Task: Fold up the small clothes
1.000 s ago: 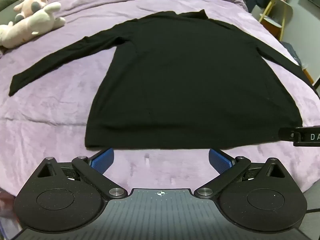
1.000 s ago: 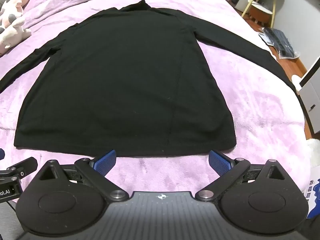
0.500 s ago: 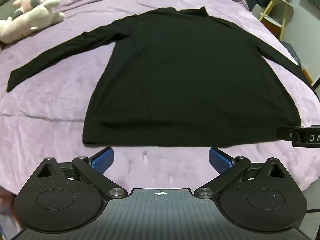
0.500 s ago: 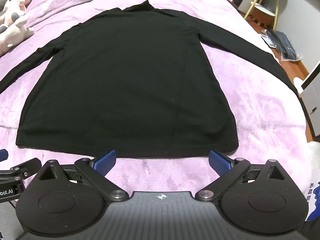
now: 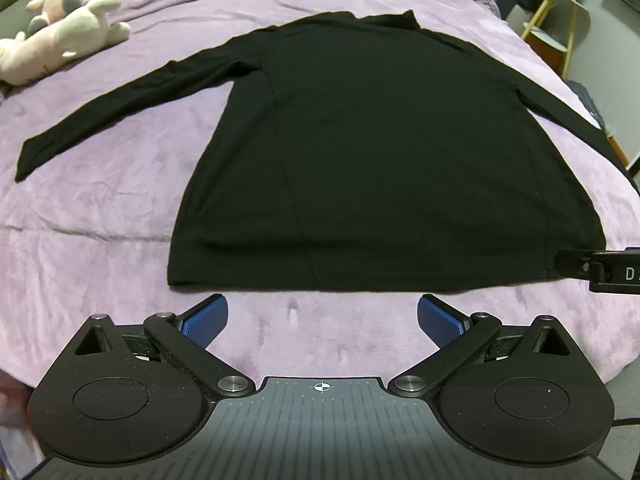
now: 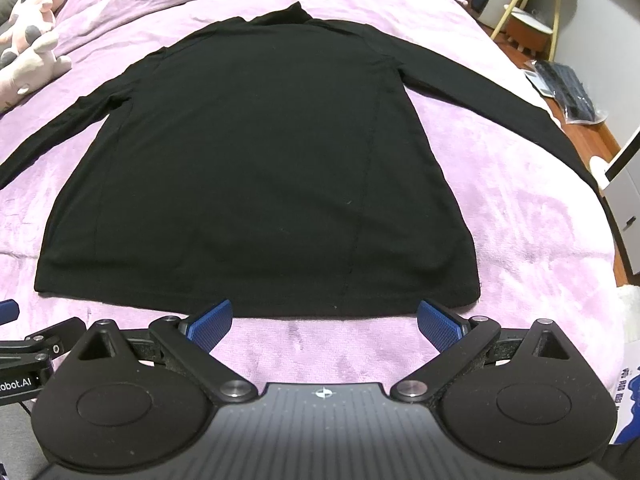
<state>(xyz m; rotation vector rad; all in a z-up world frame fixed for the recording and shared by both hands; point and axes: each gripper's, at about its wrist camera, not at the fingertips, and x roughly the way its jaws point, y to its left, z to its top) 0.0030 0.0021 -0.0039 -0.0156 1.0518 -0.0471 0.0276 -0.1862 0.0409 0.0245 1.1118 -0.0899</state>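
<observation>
A black long-sleeved high-neck top (image 5: pixel 380 152) lies flat on the purple bedspread (image 5: pixel 100 208), hem towards me, both sleeves spread out to the sides. It also shows in the right wrist view (image 6: pixel 256 168). My left gripper (image 5: pixel 322 316) is open and empty, just short of the hem, towards its left half. My right gripper (image 6: pixel 325 318) is open and empty, at the hem's right half. The right gripper's side shows at the right edge of the left wrist view (image 5: pixel 600 270).
Plush toys (image 5: pixel 60 20) lie at the bed's far left. A yellow-legged side table (image 6: pixel 532 12) and a keyboard on the floor (image 6: pixel 564 88) stand right of the bed. The bed's right edge (image 6: pixel 600 208) drops off near a white cabinet.
Both grippers have crept slightly forward towards the hem and the left one shifted left. Both stayed open. The top has not moved.
</observation>
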